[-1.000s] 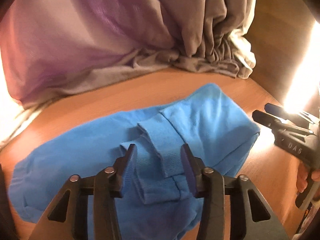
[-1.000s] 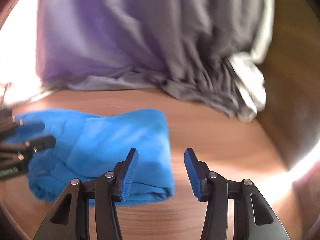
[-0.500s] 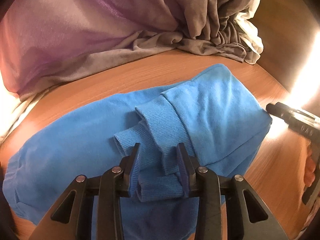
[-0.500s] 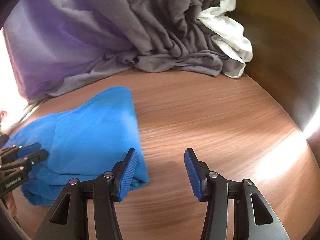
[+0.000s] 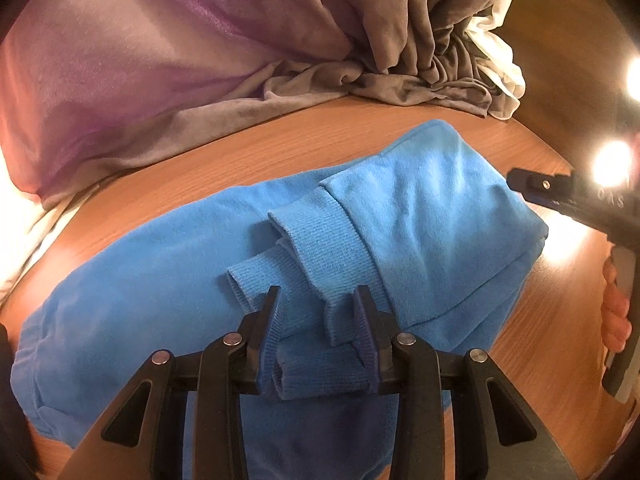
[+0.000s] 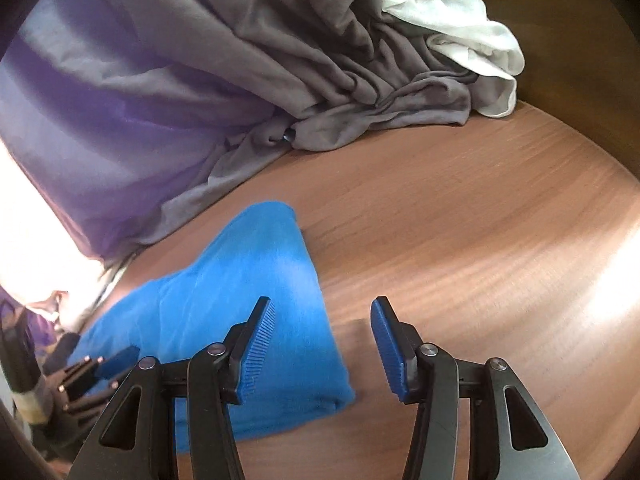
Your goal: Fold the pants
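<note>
Left claw [image 5: 316, 316] first, from its own wrist view: black fingers with dark blue pads pinching the ribbed cuffs of the bright blue fleece pants [image 5: 420, 216], cuff fabric bunched between the pads. Pants folded over on themselves, lying flat on the round wooden table [image 5: 304, 140], one leg doubled back so two cuffs sit stacked near the middle. Heaped behind, at the table's far edge: purple-grey draped sheet [image 5: 160, 52], plus a crumpled grey cloth [image 5: 432, 64] with a bit of white fabric [image 5: 500, 68] at its right end. Off to the right, just past the pants' folded edge, black tip of the right claw [image 5: 532, 188], bright glare around it.

Right wrist view next: right claw [image 6: 322, 332] spread wide, ribbed blue pads gripping nothing, hovering over the folded corner of the pants [image 6: 256, 280] and bare table [image 6: 480, 232]. Left pad above blue fabric, right pad above wood. Left claw [image 6: 100, 364] peeking in at the lower left, on the pants' far end. Same sheet [image 6: 120, 112], grey cloth [image 6: 360, 64] and white fabric [image 6: 468, 40] at the back.
</note>
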### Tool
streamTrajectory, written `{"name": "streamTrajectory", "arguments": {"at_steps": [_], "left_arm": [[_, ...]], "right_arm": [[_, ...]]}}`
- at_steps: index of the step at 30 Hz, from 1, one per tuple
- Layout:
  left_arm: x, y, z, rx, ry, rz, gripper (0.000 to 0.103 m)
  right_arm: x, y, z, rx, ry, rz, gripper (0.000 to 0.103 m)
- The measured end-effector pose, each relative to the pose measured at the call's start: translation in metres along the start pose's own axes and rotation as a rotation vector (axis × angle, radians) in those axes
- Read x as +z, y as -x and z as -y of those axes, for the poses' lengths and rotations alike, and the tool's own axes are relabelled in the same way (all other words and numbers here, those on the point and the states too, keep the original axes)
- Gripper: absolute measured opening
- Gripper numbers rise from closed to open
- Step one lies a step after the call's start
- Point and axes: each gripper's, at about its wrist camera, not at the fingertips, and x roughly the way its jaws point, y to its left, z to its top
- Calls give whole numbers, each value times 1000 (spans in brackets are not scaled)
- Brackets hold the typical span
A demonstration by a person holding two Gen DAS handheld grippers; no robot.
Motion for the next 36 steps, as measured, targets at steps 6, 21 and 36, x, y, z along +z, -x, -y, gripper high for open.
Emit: {"name": "streamTrajectory", "arguments": {"at_steps": [6, 21, 36], "left_arm": [[1, 0, -1, -7, 8, -4, 37], [1, 0, 1, 3, -5, 1, 37], [1, -2, -2, -5, 7, 7, 37]], "right_arm": [[8, -11, -4, 16, 12, -9, 50], [-20, 3, 5, 54, -49, -79, 50], [-24, 2, 1, 79, -76, -98, 38]]}}
